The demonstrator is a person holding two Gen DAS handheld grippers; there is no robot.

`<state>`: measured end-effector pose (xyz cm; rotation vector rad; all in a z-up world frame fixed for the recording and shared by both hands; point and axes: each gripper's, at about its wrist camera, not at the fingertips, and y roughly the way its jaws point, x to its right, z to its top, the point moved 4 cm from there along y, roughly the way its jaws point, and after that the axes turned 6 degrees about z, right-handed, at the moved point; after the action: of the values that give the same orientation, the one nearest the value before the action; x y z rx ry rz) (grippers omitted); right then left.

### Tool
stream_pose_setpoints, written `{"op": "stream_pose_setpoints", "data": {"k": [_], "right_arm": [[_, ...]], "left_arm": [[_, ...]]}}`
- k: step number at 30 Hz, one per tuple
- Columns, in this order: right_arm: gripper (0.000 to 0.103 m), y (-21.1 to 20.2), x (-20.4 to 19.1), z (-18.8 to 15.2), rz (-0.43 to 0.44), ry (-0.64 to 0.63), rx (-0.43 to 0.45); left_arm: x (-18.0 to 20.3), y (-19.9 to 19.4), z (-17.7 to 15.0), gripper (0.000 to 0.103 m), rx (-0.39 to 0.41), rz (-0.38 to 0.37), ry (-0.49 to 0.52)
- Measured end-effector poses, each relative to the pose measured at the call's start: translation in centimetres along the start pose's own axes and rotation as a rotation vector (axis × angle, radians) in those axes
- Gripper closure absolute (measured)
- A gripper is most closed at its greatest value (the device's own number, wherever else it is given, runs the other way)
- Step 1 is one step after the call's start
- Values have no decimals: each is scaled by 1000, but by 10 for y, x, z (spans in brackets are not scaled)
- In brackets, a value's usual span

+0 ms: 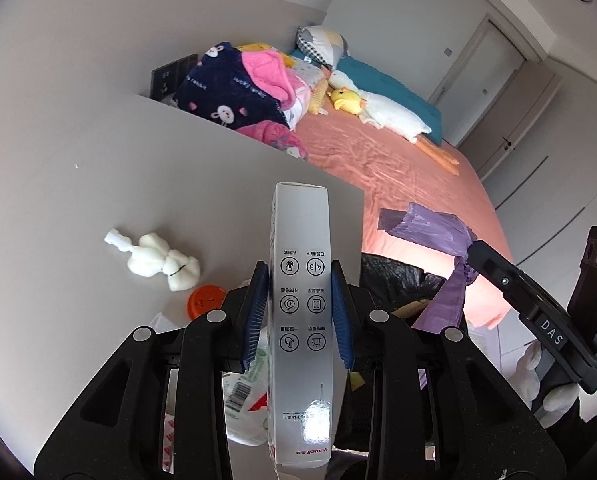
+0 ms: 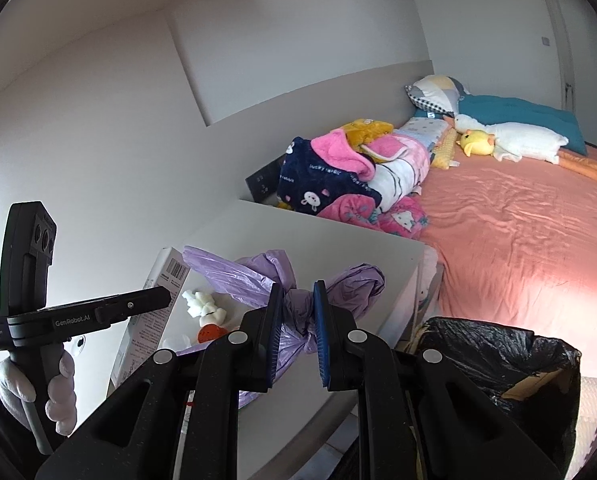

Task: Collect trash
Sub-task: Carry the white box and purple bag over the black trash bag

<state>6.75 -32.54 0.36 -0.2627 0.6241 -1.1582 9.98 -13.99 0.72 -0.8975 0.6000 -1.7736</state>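
Note:
My left gripper [image 1: 299, 280] is shut on a long white carton [image 1: 302, 320] printed with round icons, held above the grey nightstand [image 1: 178, 184]; the same carton [image 2: 154, 312] shows at the left of the right wrist view. My right gripper [image 2: 297, 312] is shut on a crumpled purple plastic bag [image 2: 258, 276], which also hangs at the right of the left wrist view as the purple bag [image 1: 430, 228]. A bin lined with a black bag [image 2: 498, 352] stands beside the nightstand, and that bin liner [image 1: 394, 280] lies just right of the carton. White cotton wads [image 1: 158, 260] and an orange cap [image 1: 206, 300] rest on the nightstand.
A clear plastic bottle [image 1: 246, 396] and a wrapper [image 1: 170, 436] lie under the left gripper. The bed with a pink sheet [image 2: 518, 232] holds folded blankets [image 2: 338, 176] and plush toys [image 2: 510, 140]. A gloved hand [image 2: 58, 392] grips the left gripper's handle. Walls enclose the nightstand.

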Motion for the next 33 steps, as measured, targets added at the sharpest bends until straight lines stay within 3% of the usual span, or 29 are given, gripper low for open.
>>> {"op": "stream_pose_setpoints", "data": {"k": [33], "right_arm": [[86, -104, 115, -22, -237, 155, 108]], "left_arm": [[161, 56, -13, 73, -122, -251, 240]]}}
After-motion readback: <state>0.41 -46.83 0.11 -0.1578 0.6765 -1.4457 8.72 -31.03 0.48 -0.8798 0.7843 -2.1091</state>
